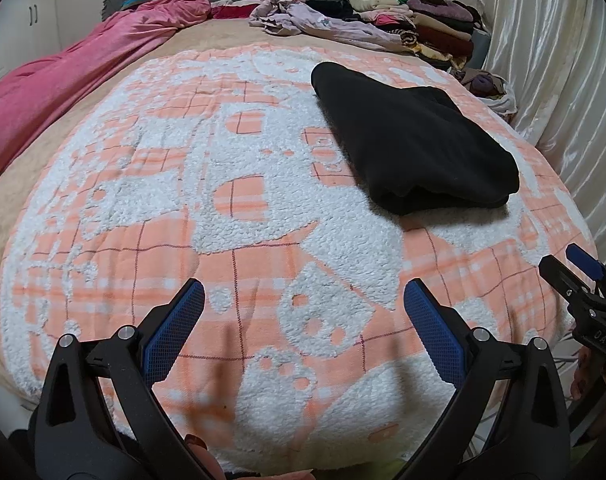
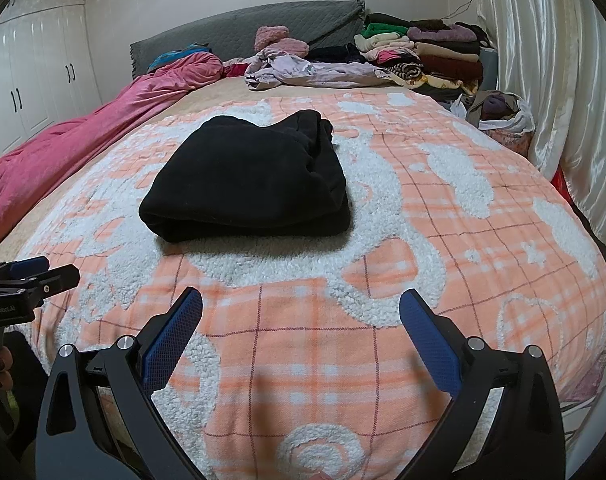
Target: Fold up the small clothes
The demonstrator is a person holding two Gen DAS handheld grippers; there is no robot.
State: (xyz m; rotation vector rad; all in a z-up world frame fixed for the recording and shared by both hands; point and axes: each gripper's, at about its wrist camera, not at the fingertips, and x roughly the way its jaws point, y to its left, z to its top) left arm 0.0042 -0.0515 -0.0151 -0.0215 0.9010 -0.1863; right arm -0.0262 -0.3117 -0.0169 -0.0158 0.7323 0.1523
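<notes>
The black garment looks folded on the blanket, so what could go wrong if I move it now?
The black garment lies in a thick, loose bundle; lifting it with one claw would likely let the layers fall open. Both the left claw and right claw are open and apart from it. The fluffy blanket might snag a finger sliding underneath.

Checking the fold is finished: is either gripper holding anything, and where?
Nothing: left gripper and right gripper are open, clear of the folded black garment.
</notes>
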